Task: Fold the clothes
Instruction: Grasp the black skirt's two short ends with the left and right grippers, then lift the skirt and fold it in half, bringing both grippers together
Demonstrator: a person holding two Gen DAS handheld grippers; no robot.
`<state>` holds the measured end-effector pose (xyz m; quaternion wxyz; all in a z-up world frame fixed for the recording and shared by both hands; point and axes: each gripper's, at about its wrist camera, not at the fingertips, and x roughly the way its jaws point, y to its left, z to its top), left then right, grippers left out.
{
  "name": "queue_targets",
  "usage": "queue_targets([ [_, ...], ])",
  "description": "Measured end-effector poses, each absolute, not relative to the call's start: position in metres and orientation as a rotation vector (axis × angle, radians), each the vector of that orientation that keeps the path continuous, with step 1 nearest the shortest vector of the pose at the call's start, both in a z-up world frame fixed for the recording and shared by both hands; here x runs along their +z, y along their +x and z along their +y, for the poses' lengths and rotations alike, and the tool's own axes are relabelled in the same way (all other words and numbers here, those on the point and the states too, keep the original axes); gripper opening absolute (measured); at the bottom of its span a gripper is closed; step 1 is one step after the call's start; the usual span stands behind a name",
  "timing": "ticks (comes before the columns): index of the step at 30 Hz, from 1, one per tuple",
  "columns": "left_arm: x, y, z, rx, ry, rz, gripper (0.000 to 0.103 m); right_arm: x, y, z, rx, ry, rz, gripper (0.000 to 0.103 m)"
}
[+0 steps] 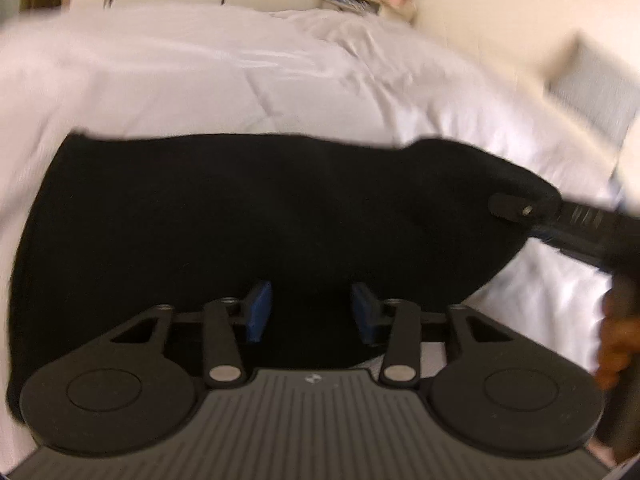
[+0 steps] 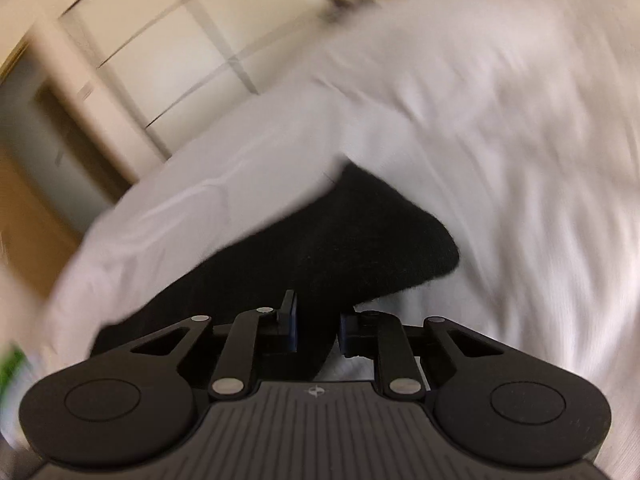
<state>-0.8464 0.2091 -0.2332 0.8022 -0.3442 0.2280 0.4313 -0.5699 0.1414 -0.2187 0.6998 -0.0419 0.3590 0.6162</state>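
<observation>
A black garment [image 1: 240, 220] lies spread across the white bed [image 1: 240, 80]. In the left wrist view my left gripper [image 1: 312, 312] is at the garment's near edge. Its blue pads [image 1: 260, 312] stand apart, with black cloth filling the gap between them. My right gripper [image 1: 516, 208] comes in from the right and pinches the garment's right end, which is raised off the bed. The blurred right wrist view shows the right gripper [image 2: 318, 326] nearly closed, with a fold of the black garment [image 2: 340, 240] caught between its fingers.
A person's hand [image 1: 616, 344] holds the right gripper's handle at the right edge. A grey pillow [image 1: 592, 92] lies at the bed's far right. Cream wardrobe doors [image 2: 160, 40] stand beyond the bed, and a cluttered small table [image 1: 352, 0] is at the back.
</observation>
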Motion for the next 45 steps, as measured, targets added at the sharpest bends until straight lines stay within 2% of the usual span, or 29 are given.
queue_targets([
  [4, -0.211, -0.928, 0.212, 0.932, -0.905, 0.267, 0.035, -0.182, -0.63, 0.15, 1.51, -0.28, 0.464, 0.013],
  [8, -0.204, -0.989, 0.213, 0.961, -0.998, 0.162, 0.035, -0.171, -0.701, 0.154, 1.672, -0.447, 0.187, 0.012],
  [13, -0.214, -1.014, 0.208, 0.918, -1.095, 0.076, 0.037, -0.211, -0.777, 0.143, 1.874, -0.666, 0.003, 0.011],
  [17, -0.234, -1.012, 0.215, 0.877, -1.198, 0.029, 0.039, -0.252, -0.805, 0.128, 1.975, -0.846, -0.058, 0.01],
  [18, -0.239, -1.011, 0.218, 0.867, -1.225, 0.019, 0.041, -0.254, -0.805, 0.126, 1.973, -0.849, -0.08, 0.012],
  [19, -0.244, -1.01, 0.22, 0.857, -1.251, 0.009, 0.042, -0.257, -0.805, 0.123, 1.971, -0.851, -0.102, 0.022],
  [20, -0.249, -1.014, 0.221, 0.847, -1.277, -0.007, 0.044, -0.256, -0.803, 0.121, 1.977, -0.845, -0.103, 0.025],
  [22, -0.255, -1.014, 0.227, 0.832, -1.317, -0.035, 0.047, -0.246, -0.79, 0.119, 2.017, -0.797, -0.019, 0.042],
  [25, -0.259, -1.011, 0.239, 0.822, -1.347, -0.041, 0.05, -0.226, -0.756, 0.119, 2.037, -0.627, 0.184, 0.043],
  [30, -0.267, -1.003, 0.266, 0.791, -1.384, -0.035, 0.051, -0.208, -0.66, 0.151, 1.805, -0.096, 0.802, 0.044],
  [33, -0.269, -0.997, 0.28, 0.794, -1.377, -0.016, 0.051, -0.236, -0.609, 0.179, 1.544, 0.084, 1.172, 0.045],
  [35, -0.268, -0.992, 0.292, 0.805, -1.361, 0.005, 0.051, -0.256, -0.593, 0.188, 1.477, 0.198, 1.329, 0.04],
  [37, -0.267, -0.985, 0.3, 0.816, -1.343, 0.036, 0.047, -0.273, -0.592, 0.188, 1.45, 0.276, 1.43, 0.039],
  [38, -0.266, -0.981, 0.303, 0.822, -1.32, 0.055, 0.041, -0.279, -0.596, 0.184, 1.442, 0.31, 1.457, 0.039],
  [39, -0.264, -0.977, 0.305, 0.83, -1.295, 0.076, 0.019, -0.284, -0.597, 0.186, 1.431, 0.345, 1.473, 0.039],
  [43, -0.233, -0.967, 0.276, 0.919, -1.058, 0.13, 0.014, -0.283, -0.607, 0.196, 1.435, 0.355, 1.481, 0.039],
  [45, -0.215, -0.967, 0.252, 0.949, -0.924, 0.134, 0.014, -0.274, -0.614, 0.199, 1.488, 0.294, 1.414, 0.039],
])
